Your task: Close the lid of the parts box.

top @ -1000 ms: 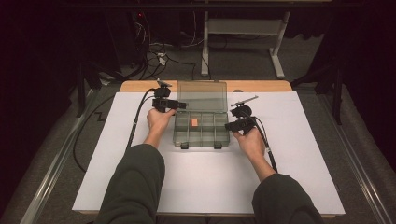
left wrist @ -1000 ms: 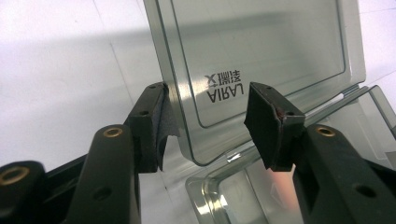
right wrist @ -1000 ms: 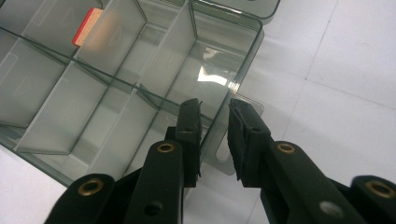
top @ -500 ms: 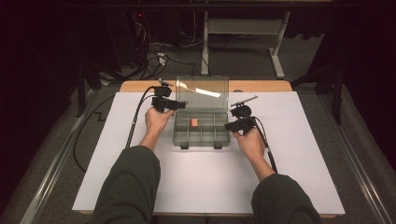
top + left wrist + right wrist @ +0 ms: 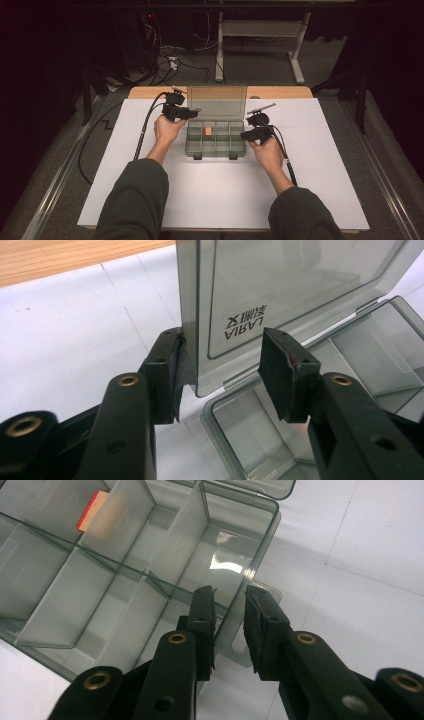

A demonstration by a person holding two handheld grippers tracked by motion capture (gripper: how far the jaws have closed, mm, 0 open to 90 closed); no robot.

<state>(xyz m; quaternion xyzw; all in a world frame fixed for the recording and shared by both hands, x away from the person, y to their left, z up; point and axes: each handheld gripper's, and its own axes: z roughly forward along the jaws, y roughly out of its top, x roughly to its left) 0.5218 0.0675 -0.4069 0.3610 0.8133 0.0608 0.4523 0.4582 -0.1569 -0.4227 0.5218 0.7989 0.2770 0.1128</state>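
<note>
Lid (image 5: 216, 102) now stands up straight at the back of the box (image 5: 215, 142); a second ago it leaned over it, half shut

Left gripper (image 5: 227, 367) has its jaws on both sides of the lid's near edge; they have just been closing in, one pad (image 5: 181, 371) looks to touch the lid and the other pad (image 5: 280, 371) is apart from it, so nothing is squeezed. Right gripper (image 5: 231, 611) stays at the box's right side, jaws close together with the box wall and its tab (image 5: 260, 597) between them; I cannot tell if they pinch it. Clear box sits on the white sheet (image 5: 125, 165), and a small orange block (image 5: 207, 131) lies in one back pocket
</note>
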